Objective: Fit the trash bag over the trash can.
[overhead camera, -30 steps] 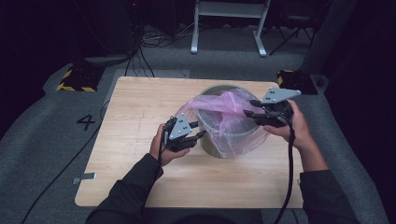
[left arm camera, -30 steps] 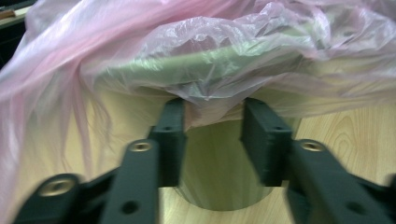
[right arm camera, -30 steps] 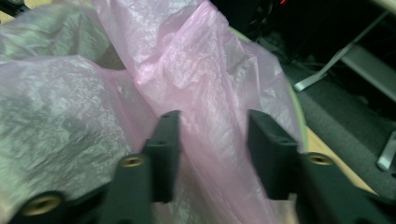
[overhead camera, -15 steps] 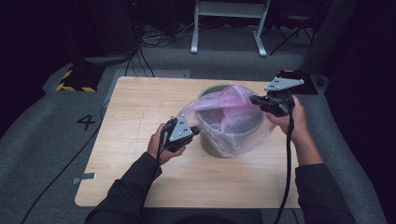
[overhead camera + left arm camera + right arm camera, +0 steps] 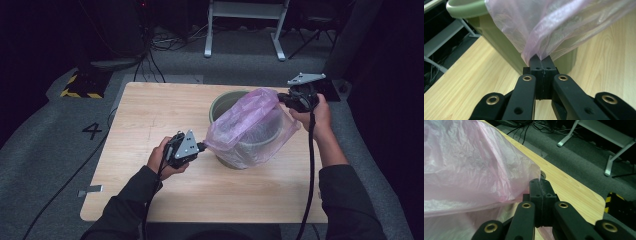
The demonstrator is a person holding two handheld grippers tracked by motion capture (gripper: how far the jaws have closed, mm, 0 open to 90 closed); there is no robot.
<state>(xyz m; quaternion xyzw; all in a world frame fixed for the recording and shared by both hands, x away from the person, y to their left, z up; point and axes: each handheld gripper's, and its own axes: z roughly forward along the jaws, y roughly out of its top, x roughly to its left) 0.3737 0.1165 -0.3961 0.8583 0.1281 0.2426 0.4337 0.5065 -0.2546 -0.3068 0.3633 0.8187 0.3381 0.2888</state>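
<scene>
A grey-green bin [image 5: 226, 100] stands on the wooden table [image 5: 150, 115]. A thin pink plastic bag [image 5: 247, 120] is stretched over its near-right side, with the far-left rim still bare. My left gripper [image 5: 204, 146] is shut on the bag's near-left edge [image 5: 534, 53], just outside the bin wall [image 5: 506, 53]. My right gripper [image 5: 281, 98] is shut on the bag's far-right edge [image 5: 529, 180], above and beyond the bin. Both pairs of jaws have just closed on the film.
The table edge [image 5: 596, 197] falls to grey carpet [image 5: 50, 150] on all sides. A white metal stand [image 5: 245, 20] is beyond the table, with a yellow-black striped block [image 5: 80, 87] at the far left. Cables trail from both grippers.
Both grippers have closed on the bag's edge. The right hand has pulled its side outward to the right and the bag now stretches across the bin.
</scene>
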